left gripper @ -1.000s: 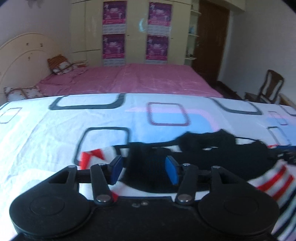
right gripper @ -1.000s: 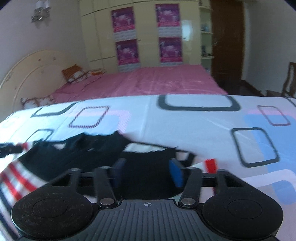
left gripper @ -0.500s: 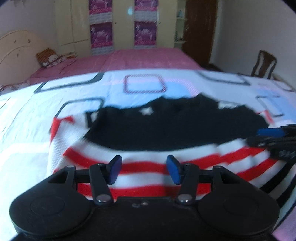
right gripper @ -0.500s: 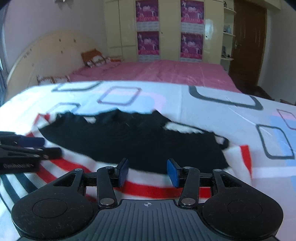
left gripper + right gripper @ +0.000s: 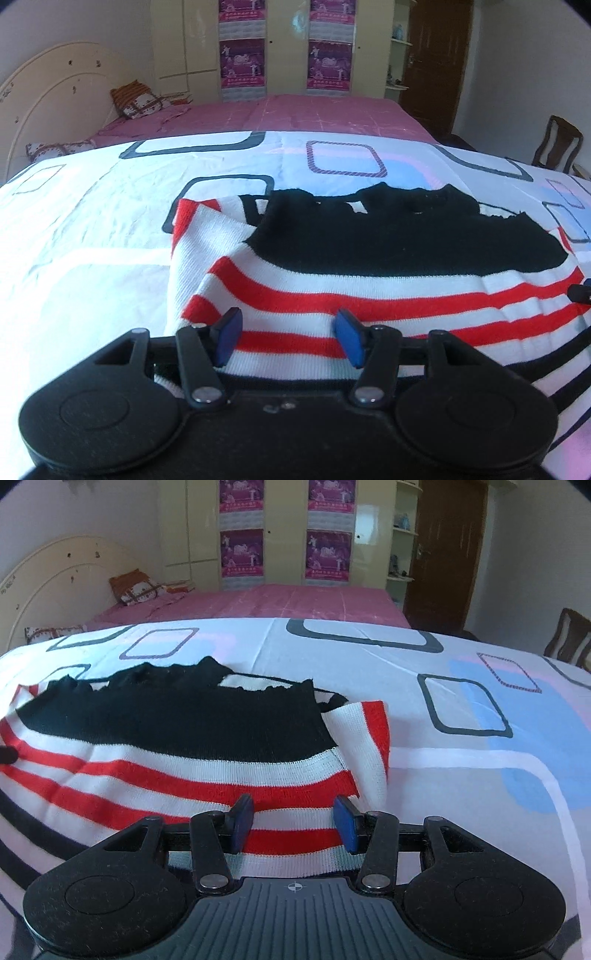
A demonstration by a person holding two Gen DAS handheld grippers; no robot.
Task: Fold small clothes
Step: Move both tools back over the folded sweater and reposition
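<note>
A small knitted sweater (image 5: 369, 288) with a black top, red and white stripes and black stripes near its hem lies flat on a white patterned sheet (image 5: 92, 240). It also shows in the right wrist view (image 5: 166, 760). Its sleeves are folded in at both sides. My left gripper (image 5: 288, 338) is open and empty, just above the striped lower part near the sweater's left side. My right gripper (image 5: 293, 823) is open and empty above the striped lower part near the sweater's right side. The right gripper's tip shows at the right edge of the left wrist view (image 5: 580, 291).
The sheet (image 5: 461, 760) covers a wide flat surface all around the sweater. Behind it is a pink bed (image 5: 295, 114) with cushions (image 5: 136, 101). A wooden chair (image 5: 557, 144) stands at the right, and a wardrobe with posters (image 5: 284, 535) and a brown door (image 5: 447, 550) at the back.
Both grippers have drawn back from the black top of the sweater toward its striped lower part. The sweater now lies flat with more stripes in view. Both stay open.
</note>
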